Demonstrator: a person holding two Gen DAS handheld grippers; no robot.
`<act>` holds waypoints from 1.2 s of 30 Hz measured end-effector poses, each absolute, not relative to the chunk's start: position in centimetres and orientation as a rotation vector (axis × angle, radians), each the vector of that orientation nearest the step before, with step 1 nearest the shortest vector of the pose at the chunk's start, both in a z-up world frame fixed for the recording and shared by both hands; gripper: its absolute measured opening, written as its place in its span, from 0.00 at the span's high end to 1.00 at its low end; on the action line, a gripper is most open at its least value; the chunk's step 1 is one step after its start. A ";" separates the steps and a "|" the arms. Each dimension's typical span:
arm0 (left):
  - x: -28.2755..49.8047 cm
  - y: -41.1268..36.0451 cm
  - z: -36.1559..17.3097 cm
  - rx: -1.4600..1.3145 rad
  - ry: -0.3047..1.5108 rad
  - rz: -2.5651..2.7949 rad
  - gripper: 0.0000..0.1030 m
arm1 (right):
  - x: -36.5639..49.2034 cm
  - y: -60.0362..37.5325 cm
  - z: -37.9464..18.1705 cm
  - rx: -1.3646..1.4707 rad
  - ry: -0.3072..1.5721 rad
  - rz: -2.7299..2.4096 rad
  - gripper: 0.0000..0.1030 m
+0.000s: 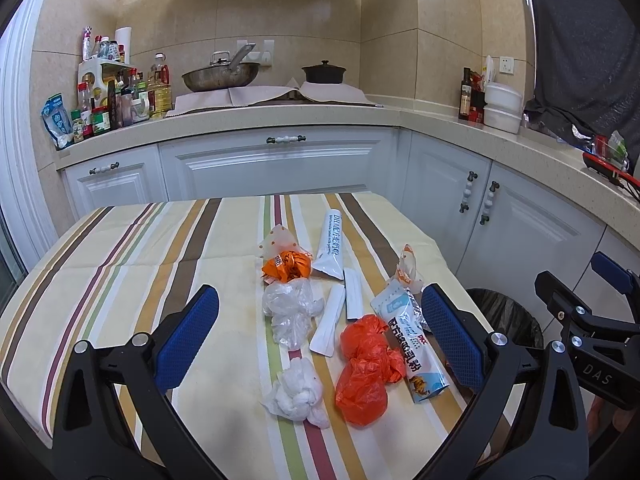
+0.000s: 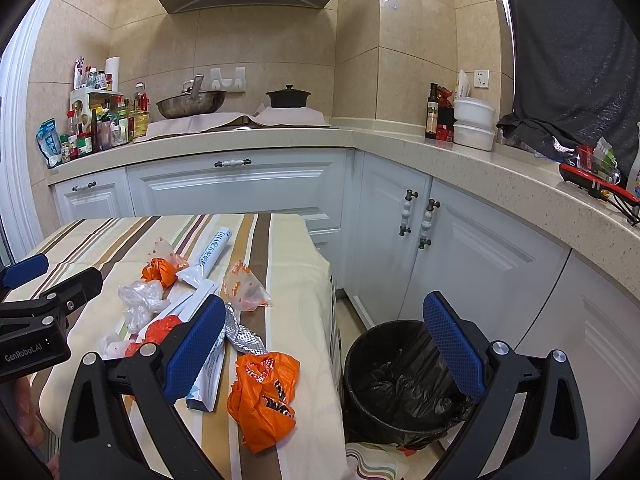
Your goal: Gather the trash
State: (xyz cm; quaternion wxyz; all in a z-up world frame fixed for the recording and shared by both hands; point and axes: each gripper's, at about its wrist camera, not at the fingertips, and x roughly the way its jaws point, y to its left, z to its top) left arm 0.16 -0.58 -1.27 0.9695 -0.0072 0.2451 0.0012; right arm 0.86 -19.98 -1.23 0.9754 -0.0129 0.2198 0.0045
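Trash lies on the striped tablecloth [image 1: 120, 264]: a red-orange plastic bag [image 1: 366, 368], a knotted white bag [image 1: 298, 394], a clear crumpled bag [image 1: 290, 308], an orange wrapper ball [image 1: 288, 266], a white tube [image 1: 331, 242] and a milk-powder packet [image 1: 412, 350]. My left gripper [image 1: 316, 338] is open above this pile, holding nothing. In the right wrist view an orange printed bag [image 2: 264, 396] lies near the table's right edge, with a silver foil piece [image 2: 246, 336] behind it. My right gripper [image 2: 324, 346] is open and empty, between the table edge and the black-lined bin [image 2: 404, 384].
The bin stands on the floor right of the table [image 2: 312, 280]. White cabinets [image 2: 240, 188] and an L-shaped counter [image 2: 500, 172] lie beyond, with bottles [image 2: 100, 124], a wok [image 2: 190, 104] and a dark pot [image 2: 288, 98] on the counter. The left gripper's body [image 2: 36, 328] shows at the left.
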 end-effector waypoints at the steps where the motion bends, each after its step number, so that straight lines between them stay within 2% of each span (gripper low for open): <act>1: 0.1 -0.6 -1.4 -0.015 0.496 0.002 0.04 | 0.9 -19.9 -1.2 -0.027 0.444 0.009 0.06; 36: 0.3 -0.6 -2.0 -0.021 0.519 -0.006 0.04 | 1.0 -19.9 -1.4 -0.027 0.451 0.008 0.06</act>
